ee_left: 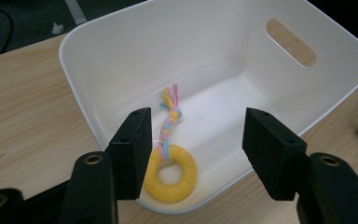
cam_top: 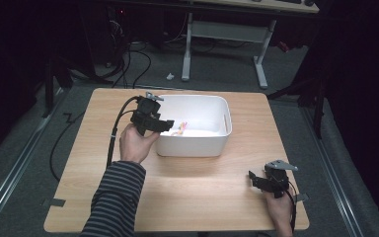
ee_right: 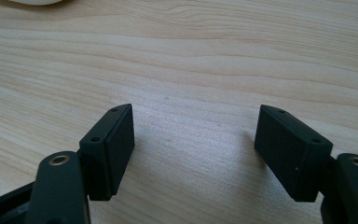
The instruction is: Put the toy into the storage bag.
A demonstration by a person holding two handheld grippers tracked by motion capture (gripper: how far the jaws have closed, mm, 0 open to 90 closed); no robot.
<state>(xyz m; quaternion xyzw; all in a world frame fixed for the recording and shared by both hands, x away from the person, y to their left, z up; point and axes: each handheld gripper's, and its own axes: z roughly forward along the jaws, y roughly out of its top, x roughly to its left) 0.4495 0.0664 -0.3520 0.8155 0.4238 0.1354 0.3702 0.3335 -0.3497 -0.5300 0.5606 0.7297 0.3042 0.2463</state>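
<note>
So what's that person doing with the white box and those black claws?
A person holds a claw in each hand at a wooden table. The left claw hangs open over the white bin, with nothing between its pads. A yellow ring toy with a pastel braided tail lies on the bin's floor. The right claw sits open and empty, low over the bare tabletop near the table's front right corner.

Bin (cam_top: pixel 192 148) walls around ring toy (ee_left: pixel 170 172)
</note>
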